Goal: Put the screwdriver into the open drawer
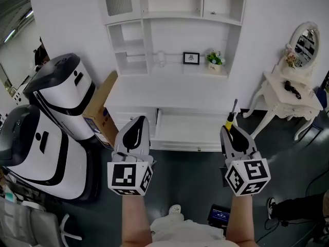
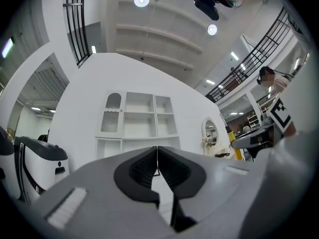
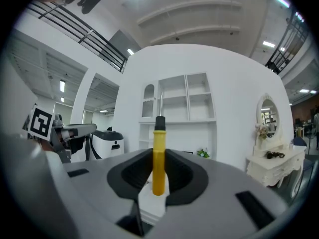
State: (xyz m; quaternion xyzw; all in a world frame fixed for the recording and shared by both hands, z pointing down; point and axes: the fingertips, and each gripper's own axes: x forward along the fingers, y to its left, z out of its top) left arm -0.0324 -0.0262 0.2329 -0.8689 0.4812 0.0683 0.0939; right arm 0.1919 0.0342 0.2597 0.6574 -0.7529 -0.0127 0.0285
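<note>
Clamping a yellow plastic-handled screwdriver with a black collar and thin metal shaft [image 3: 158, 158], the jaws of the right gripper [image 1: 232, 131] are shown closed on the handle, with the shaft pointed ahead toward a white desk with a shelved hutch above it [image 1: 169, 94]. The screwdriver is thus held in the gripper and not in the wide white open drawer [image 1: 185, 147], which is pulled out from under the desk top. In the head view the tool's tip is seen against the drawer's right end; whether it has reached over the drawer cannot be told.

The left gripper [image 1: 136, 121] is held level with the right one, in front of the drawer's left end. Its jaws are pressed together with nothing between them.

On the hutch's lower shelf a small black-framed picture [image 1: 191, 58] is set beside a small green potted plant [image 1: 215, 59]. A flattened brown cardboard box [image 1: 100, 109] is leaned against the desk's left side, and two large white-and-black rounded machines [image 1: 61, 94] are parked on the dark floor [image 1: 198, 189] beyond it. To the right, a white curved-leg dressing table [image 1: 285, 94] is topped by an oval mirror [image 1: 307, 40].
</note>
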